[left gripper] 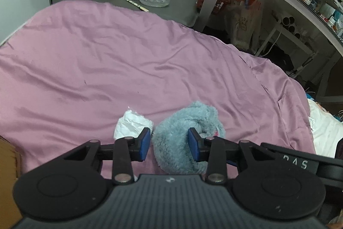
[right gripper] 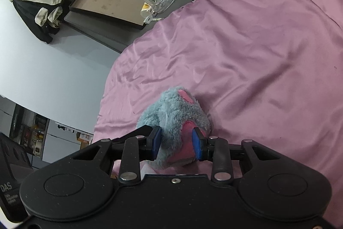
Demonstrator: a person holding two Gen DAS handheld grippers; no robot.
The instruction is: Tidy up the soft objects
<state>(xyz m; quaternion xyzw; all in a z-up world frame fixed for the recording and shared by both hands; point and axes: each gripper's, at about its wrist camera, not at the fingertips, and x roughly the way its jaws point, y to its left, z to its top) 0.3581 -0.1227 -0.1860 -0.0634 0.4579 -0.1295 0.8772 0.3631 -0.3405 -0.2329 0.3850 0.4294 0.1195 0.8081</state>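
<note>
Grey-blue fluffy plush toy with pink patches (left gripper: 184, 134): one item, lying on the pink satin bedsheet (left gripper: 128, 61), near its front edge. Crumpled white soft bundle (left gripper: 133, 125): one item, just beside the plush toy on its left, touching or nearly so. Left gripper (left gripper: 169, 144): blue pads set partway apart with the toy's grey fur between them; the right pad presses into the pile, the left pad sits at the seam between toy and white bundle. Right gripper (right gripper: 176, 144): pads at a like spacing, straddling the toy's pink-and-grey end (right gripper: 175, 121); whether either pair has truly clamped, you cannot tell. Handling advice: you appear to be at the pick-up. Sink each pair deeper before closing, so you catch stuffing, not fur alone. Keep your left pad clear of the white bundle, and lift both ends together.
</note>
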